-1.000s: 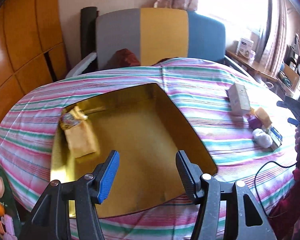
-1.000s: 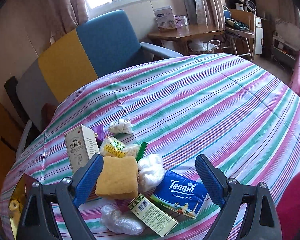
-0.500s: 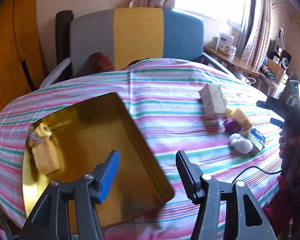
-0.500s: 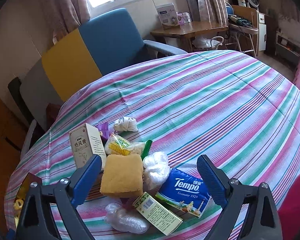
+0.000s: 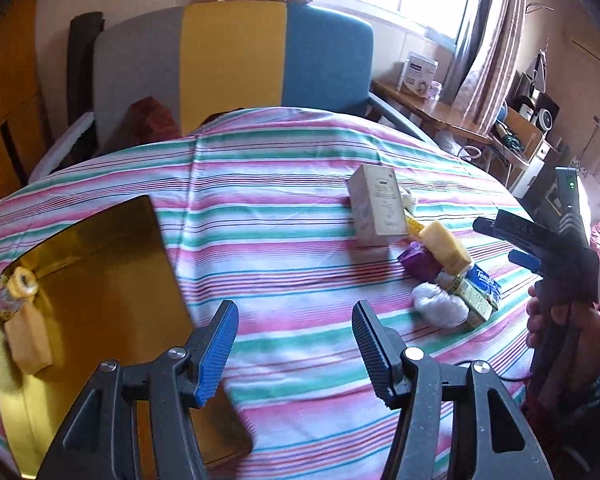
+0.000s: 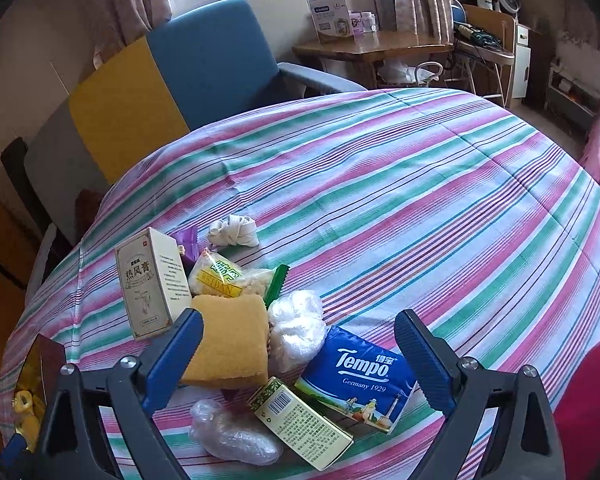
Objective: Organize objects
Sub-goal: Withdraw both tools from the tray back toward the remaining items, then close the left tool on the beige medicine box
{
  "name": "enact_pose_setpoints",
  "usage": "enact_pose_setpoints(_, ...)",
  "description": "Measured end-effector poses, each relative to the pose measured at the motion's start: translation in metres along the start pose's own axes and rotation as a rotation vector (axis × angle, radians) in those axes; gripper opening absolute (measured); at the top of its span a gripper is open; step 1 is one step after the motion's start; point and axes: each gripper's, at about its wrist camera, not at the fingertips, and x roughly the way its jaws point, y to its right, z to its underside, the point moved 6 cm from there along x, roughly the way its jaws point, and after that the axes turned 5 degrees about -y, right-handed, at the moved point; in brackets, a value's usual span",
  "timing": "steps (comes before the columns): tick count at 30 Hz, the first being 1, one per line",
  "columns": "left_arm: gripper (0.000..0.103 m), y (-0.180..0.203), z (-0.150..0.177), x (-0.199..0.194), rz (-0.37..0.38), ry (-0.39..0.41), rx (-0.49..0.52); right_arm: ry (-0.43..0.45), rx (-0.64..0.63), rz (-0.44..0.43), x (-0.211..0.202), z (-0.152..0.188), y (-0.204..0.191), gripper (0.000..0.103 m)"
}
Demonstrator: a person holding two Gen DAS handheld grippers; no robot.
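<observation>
A gold tray (image 5: 100,264) lies at the table's left and holds a yellow packet (image 5: 26,332). My left gripper (image 5: 294,348) is open and empty over the striped cloth, right of the tray. A pile of objects lies at the right: a beige box (image 6: 152,284), a yellow sponge (image 6: 230,340), a snack bag (image 6: 224,278), a white plastic wad (image 6: 298,328), a blue Tempo tissue pack (image 6: 360,384), a small green-gold box (image 6: 300,420), a clear bag (image 6: 232,436) and a white cloth knot (image 6: 234,232). My right gripper (image 6: 296,360) is open and empty just above the pile's near side.
A grey, yellow and blue armchair (image 5: 228,56) stands behind the table. A wooden side table (image 6: 372,46) with boxes stands by the window. A black cable (image 5: 496,372) runs over the table's near right edge. The pile also shows in the left wrist view (image 5: 440,268).
My left gripper has swung right, from over the tray to over the cloth beside it. My right gripper has crept slightly closer to the pile. Both stay open.
</observation>
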Motion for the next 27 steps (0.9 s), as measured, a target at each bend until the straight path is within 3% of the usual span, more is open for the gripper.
enact_pose_setpoints(6,0.071,0.023,-0.022,0.035,0.014,-0.037,0.021,0.027,0.003,-0.018,-0.007,-0.002,-0.002,0.097)
enact_pose_setpoints(12,0.073,0.043,-0.045,0.077,0.042,-0.092,0.024,0.026,0.02,-0.041,-0.008,-0.003,-0.001,0.097)
enact_pose_setpoints(18,0.08,0.071,-0.07,0.103,0.071,-0.081,0.078,0.017,0.039,-0.062,-0.005,-0.004,0.002,0.097)
enact_pose_setpoints(27,0.081,0.104,-0.097,0.145,0.057,-0.098,0.108,-0.001,0.054,-0.091,-0.001,-0.004,0.003,0.097)
